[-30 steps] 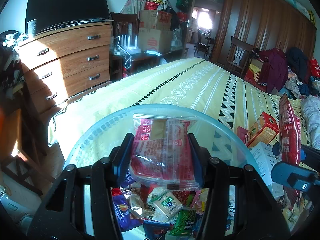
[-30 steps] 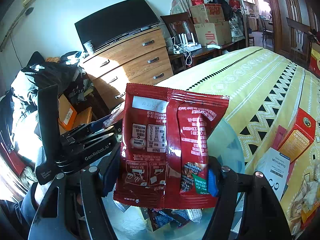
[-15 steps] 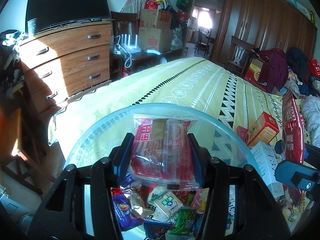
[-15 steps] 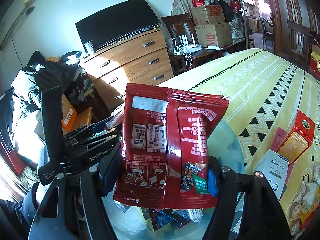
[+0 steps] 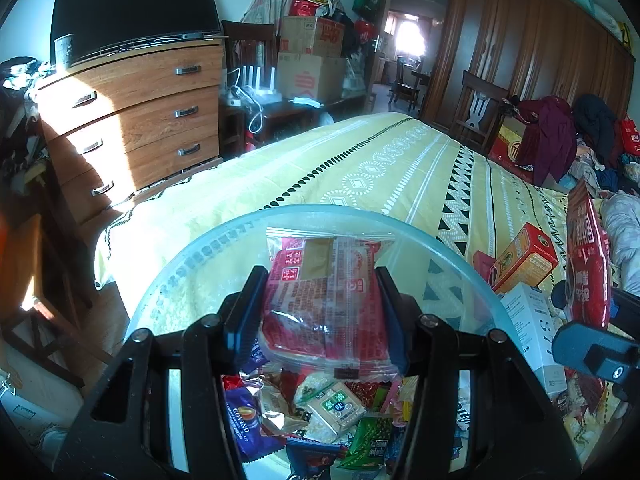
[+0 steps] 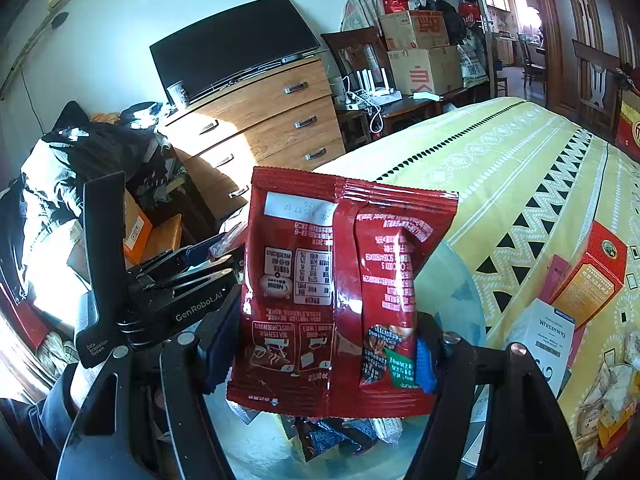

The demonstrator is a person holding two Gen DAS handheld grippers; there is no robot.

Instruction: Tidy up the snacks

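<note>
Left wrist view: left gripper (image 5: 320,312) is clamping clear packet (image 5: 326,300) above bowl (image 5: 192,260); right gripper (image 6: 320,344) is clamping red pouch (image 6: 336,292) w/ bowl beneath.

right claw (image 5: 592,354) edged right, left-cam view

A clear-wrapped red snack pack (image 5: 326,304) stood upright above the bowl (image 5: 200,252) of mixed snacks (image 5: 340,412). A glossy red sachet (image 6: 340,292) stood upright, back label showing.

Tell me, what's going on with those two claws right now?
Left gripper clamped on clear-wrapped red snack pack. Right gripper clamped on red coffee sachet. Both above the snack-filled bowl. Nothing blocking.
</note>
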